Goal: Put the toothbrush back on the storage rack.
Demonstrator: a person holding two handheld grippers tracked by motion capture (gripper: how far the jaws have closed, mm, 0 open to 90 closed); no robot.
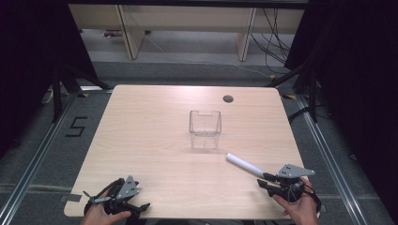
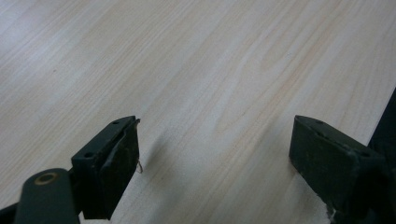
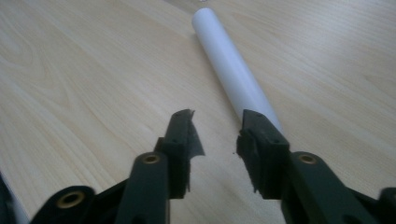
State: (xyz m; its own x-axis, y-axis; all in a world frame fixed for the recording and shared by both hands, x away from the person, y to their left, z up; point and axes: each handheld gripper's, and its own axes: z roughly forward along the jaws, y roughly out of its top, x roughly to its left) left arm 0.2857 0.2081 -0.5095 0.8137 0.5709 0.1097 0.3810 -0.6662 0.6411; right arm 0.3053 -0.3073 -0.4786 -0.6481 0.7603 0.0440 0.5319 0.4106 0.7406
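Two jaws of the right gripper (image 3: 217,135) stand narrowly parted with bare wood between them. The white tube (image 3: 232,65) lies just past the tip of one jaw, partly behind it, not between the pads. From the high view the right gripper (image 1: 268,180) sits at the tube's (image 1: 244,164) near end, and a clear plastic bin (image 1: 205,129) shows farther up the table (image 1: 150,136). The left gripper (image 2: 215,154) is spread wide over bare wood; the high view places it (image 1: 141,206) at the table's near left edge, well apart from the tube.
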